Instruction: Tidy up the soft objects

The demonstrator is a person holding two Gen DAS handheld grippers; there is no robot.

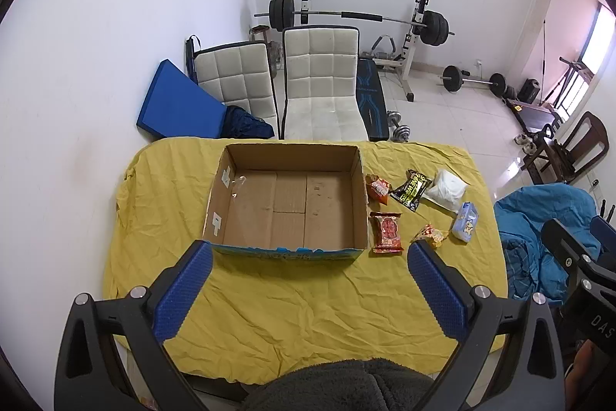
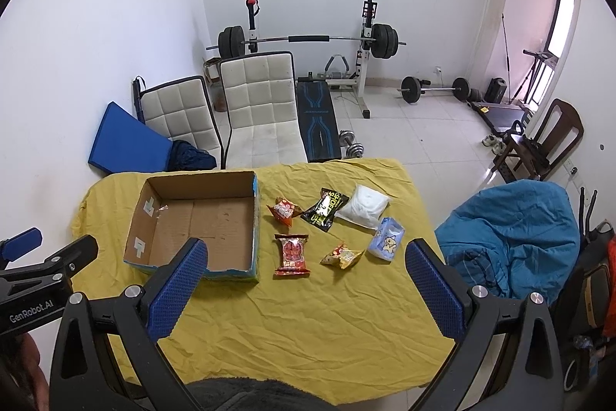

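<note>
On a table draped in a wrinkled yellow cloth (image 1: pixel 308 307) sits an open brown cardboard box (image 1: pixel 287 203) with nothing inside, and the left gripper (image 1: pixel 310 253) hovers above the near edge with its blue textured fingers (image 1: pixel 184 295) spread wide and holding nothing. Just right of the box lie a red snack packet (image 1: pixel 387 232), a small orange-red pouch (image 1: pixel 378 188), a black packet with yellow lettering (image 1: pixel 411 189), a white soft bag (image 1: pixel 446 188), a pale blue tissue pack (image 1: pixel 466 221) and a crumpled yellow-orange wrapper (image 1: pixel 431 235). Behind the table stand two white quilted chairs (image 1: pixel 321 83).

home gym room | barbell rack (image 2: pixel 308 41) (loaded), chairs (image 2: pixel 261 103)
</note>
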